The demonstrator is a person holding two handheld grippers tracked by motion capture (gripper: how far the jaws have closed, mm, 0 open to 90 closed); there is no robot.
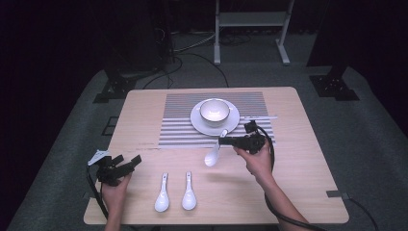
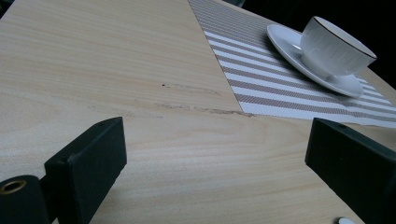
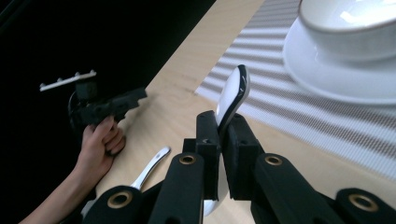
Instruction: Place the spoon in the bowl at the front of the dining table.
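Right, white spoon [image 1: 213, 153] sits clamped in the right gripper [image 1: 222, 142], centre of the high view, lifted off the table with bowl end hanging lower left and handle tip up by the plate [image 1: 197, 119]. In the right gripper view the spoon handle [image 3: 232, 95] sticks up between the two jaws, pinched tight at mid-frame, spoon bowl below them. Around it: white bowl [image 1: 214, 110] on the plate, upper centre, both on a striped placemat [image 1: 176, 129]; chopsticks [image 1: 259, 117] lie on the mat right of the plate. Two more spoons [image 1: 162, 194] [image 1: 188, 192] lie side by side lower centre, well apart from the held one. Left gripper [image 1: 131, 162] at lower left, jaws spread wide, nothing between them; left gripper view shows bare wood there. Surface is a pale wooden table [image 1: 298, 159] on grey carpet, dark room, white frame legs [image 1: 250, 19] at top.
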